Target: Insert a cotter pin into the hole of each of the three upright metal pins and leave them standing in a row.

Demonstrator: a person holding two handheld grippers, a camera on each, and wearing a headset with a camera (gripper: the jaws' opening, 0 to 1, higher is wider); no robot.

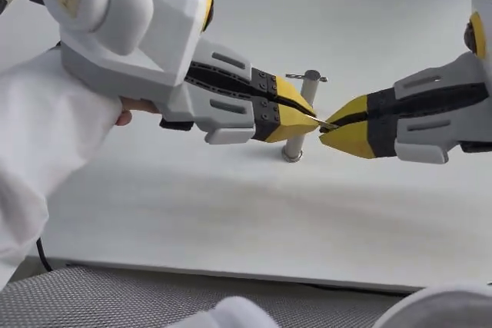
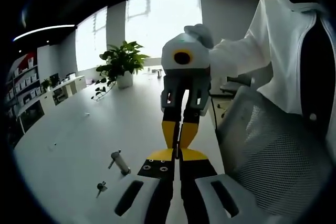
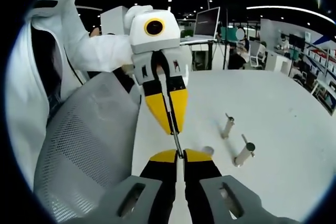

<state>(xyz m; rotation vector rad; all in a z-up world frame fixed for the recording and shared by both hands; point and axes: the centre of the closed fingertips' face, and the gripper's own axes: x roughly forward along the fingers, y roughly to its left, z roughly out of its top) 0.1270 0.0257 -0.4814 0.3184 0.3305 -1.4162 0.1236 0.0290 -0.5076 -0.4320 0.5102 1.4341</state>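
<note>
Two claws meet tip to tip above the white bench (image 1: 231, 213). The left claw (image 1: 300, 115) reaches in from the left and the right claw (image 1: 332, 130) from the right. A thin loose cotter pin (image 1: 320, 120) bridges the small gap between them. Each claw is clenched on one end of it. In the right gripper view the same pin runs as a dark sliver from the left claw's yellow tips down into the right claw's own.

Just behind the two tips, on the side away from the person, an upright metal pin (image 1: 309, 86) stands on the bench with a fitted cotter pin (image 1: 306, 77) already through the hole near its top.

In the right gripper view, ahead and to the right of the right claw, a nearer pin (image 3: 244, 153) and a farther pin (image 3: 228, 126) stand apart from each other, each with a thin wire at its top.

A white sleeve (image 1: 38, 136) covers the arm behind the left claw.
</note>
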